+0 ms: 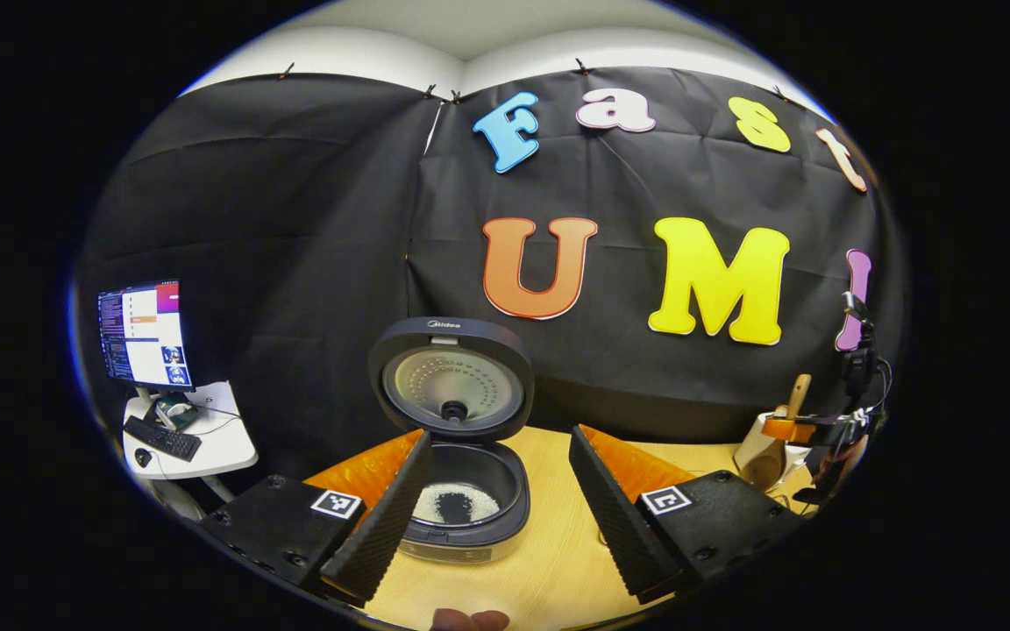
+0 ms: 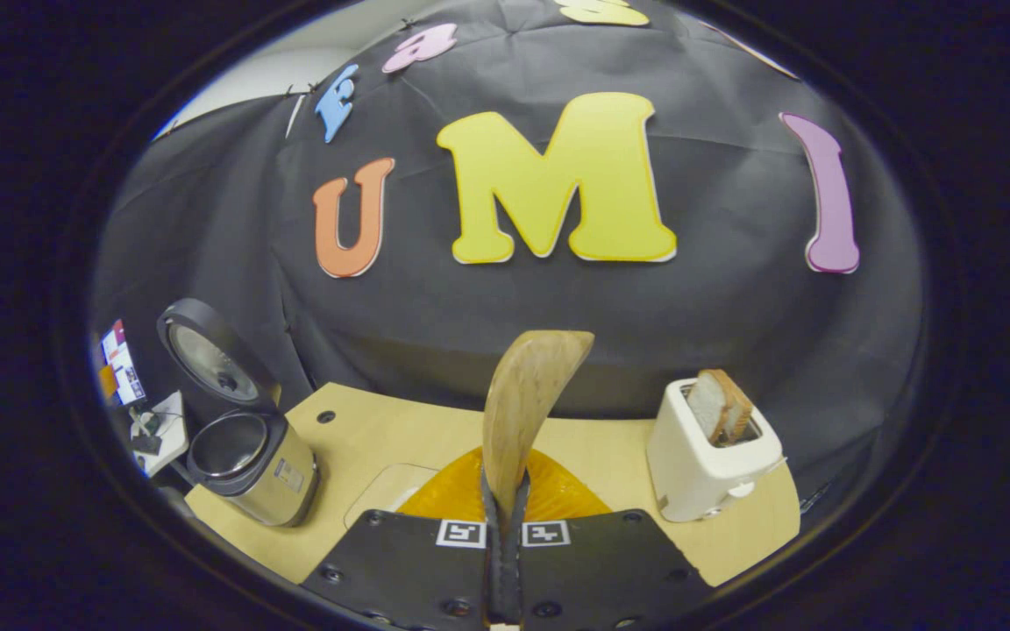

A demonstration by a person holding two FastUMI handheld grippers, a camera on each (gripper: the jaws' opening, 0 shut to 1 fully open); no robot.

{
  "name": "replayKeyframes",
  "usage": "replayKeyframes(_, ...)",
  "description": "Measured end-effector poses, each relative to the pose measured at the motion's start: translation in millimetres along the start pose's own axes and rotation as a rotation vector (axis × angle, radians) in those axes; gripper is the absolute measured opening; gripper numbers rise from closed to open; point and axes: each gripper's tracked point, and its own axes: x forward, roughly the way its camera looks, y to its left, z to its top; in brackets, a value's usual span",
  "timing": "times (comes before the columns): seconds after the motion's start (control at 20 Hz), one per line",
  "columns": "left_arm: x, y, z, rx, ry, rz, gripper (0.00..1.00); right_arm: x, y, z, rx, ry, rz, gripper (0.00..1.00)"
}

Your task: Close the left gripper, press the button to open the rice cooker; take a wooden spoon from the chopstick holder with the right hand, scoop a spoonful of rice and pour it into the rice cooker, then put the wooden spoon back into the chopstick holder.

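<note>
1. black cloth walls the booth – a monitor (image 1: pixel 144 334) stands off to the side.
2. pale wooden surface (image 1: pixel 549 561) carries the rice cooker (image 1: pixel 461 438), lid up, and a toaster (image 2: pixel 705 451).
3. left gripper (image 1: pixel 501 504) jaws wide before the cooker.
4. right gripper (image 2: pixel 505 526) jaws clamp the wooden spoon (image 2: pixel 524 399), bowl raised.

Left tongs (image 1: pixel 494 513): two black housing blocks, each bearing a square black-and-white fiducial marker on a white patch and several round screw heads along the edges. Inner faces of the fingers (image 1: pixel 380 519) are ribbed, with fine saw-tooth texture. Translucent orange shells sit behind both blocks.

Right tongs (image 2: pixel 505 504): same black blocks, one marker per side near the centre seam, screws around the rim, an orange dome-shaped shell behind.
</note>
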Motion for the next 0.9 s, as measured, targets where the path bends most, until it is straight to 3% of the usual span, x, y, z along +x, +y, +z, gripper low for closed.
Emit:
replayKeyframes(0.35,-1,34,-3,0.022,0.013,0.009,0.99,72,42,-46,-0.033,0.058,-0.019,0.0)
replayKeyframes(0.6,3,57,-20,0.012,0.065,0.029,0.99,115,33,-91,-0.091,0.113,-0.126,0.0)
replayKeyframes(0.9,2,66,-25,0.021,0.092,0.024,0.99,132,23,-115,-0.15,0.131,-0.238,0.0)
